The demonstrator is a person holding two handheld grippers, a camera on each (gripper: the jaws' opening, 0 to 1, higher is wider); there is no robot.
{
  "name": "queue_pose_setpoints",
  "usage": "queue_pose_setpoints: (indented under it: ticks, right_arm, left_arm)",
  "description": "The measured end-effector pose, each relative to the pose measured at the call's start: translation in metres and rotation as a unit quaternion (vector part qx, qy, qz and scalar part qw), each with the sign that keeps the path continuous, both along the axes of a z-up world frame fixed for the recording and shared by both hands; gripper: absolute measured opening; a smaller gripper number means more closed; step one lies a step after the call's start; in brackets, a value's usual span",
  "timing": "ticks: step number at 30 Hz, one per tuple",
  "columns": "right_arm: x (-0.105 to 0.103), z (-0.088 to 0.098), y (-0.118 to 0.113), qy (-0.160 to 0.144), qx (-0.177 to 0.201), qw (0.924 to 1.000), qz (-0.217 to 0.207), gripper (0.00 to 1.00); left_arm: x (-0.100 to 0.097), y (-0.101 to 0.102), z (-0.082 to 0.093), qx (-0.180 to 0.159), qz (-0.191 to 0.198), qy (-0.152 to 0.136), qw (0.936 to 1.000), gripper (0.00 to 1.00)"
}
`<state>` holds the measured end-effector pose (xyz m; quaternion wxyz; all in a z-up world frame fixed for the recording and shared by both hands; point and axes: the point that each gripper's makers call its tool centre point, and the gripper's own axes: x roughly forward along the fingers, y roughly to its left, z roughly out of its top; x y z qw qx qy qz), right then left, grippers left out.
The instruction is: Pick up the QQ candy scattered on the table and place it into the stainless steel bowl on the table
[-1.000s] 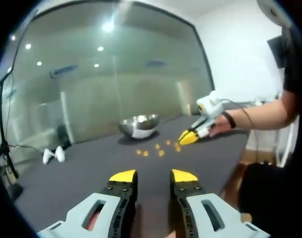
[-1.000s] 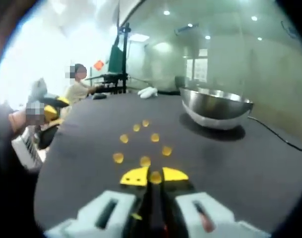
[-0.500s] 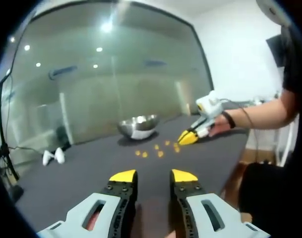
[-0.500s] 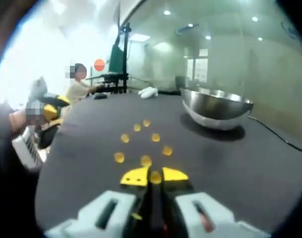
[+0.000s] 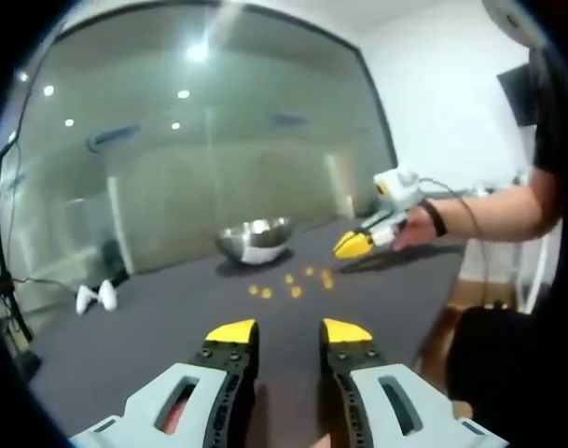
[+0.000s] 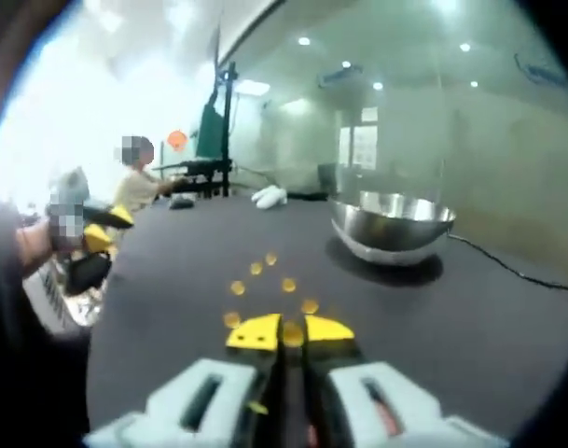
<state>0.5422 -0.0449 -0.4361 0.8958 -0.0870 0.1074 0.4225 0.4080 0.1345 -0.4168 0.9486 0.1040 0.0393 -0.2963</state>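
Candy (image 6: pixel 292 333), a single small yellow piece, sits pinched between the yellow tips of the right gripper (image 6: pixel 291 334), whose jaws are closed on it above the dark table (image 6: pixel 451 327). In the left gripper view that same gripper (image 5: pixel 352 245) hangs raised over the table, to the right of the stainless steel bowl (image 5: pixel 255 240). More pieces of scattered candy (image 6: pixel 256 280) lie loose on the table just ahead of the tips, between them and the bowl (image 6: pixel 391 226), which stands a little beyond and to the right. The left gripper (image 5: pixel 288 332) waits low and well back from the pieces, its jaws apart with nothing between them. Such a sweet is likely very light, soft and springy, perhaps a bit tacky, so a hard squeeze could squash it or shoot it sideways. Each piece is probably best taken across its middle with the tips alone, gently, and it may cling on release over the bowl.
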Motion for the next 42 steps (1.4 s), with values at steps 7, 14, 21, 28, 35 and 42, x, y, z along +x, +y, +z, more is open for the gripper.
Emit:
queue_pose_setpoints:
  ticks: [7,14,21,28,35,42]
  right_arm:
    - [0.015,0.030,-0.001,-0.048,0.003,0.9987,-0.015,0.09]
    - [0.057,0.053,0.000,-0.058,0.005,0.9978,-0.034,0.09]
    - [0.101,0.083,-0.003,-0.074,0.028,0.9944,-0.070,0.09]
    - [0.143,0.090,-0.001,-0.076,0.013,0.9939,-0.078,0.09]
    - [0.175,0.093,0.007,-0.077,-0.001,0.9938,-0.081,0.09]
    - [0.186,0.087,0.009,-0.074,-0.019,0.9929,-0.091,0.09]
  left_arm:
    - [-0.003,-0.004,0.001,0.000,-0.008,-0.002,1.0000,0.28]
    - [-0.004,-0.005,0.003,0.001,-0.011,-0.004,0.9999,0.28]
    - [-0.009,-0.012,-0.002,0.009,-0.027,0.003,0.9996,0.28]
    - [-0.013,-0.017,-0.003,0.015,-0.040,0.005,0.9991,0.28]
    - [-0.020,-0.024,-0.002,0.028,-0.056,0.003,0.9980,0.28]
    - [-0.028,-0.027,-0.005,0.036,-0.074,0.003,0.9966,0.28]
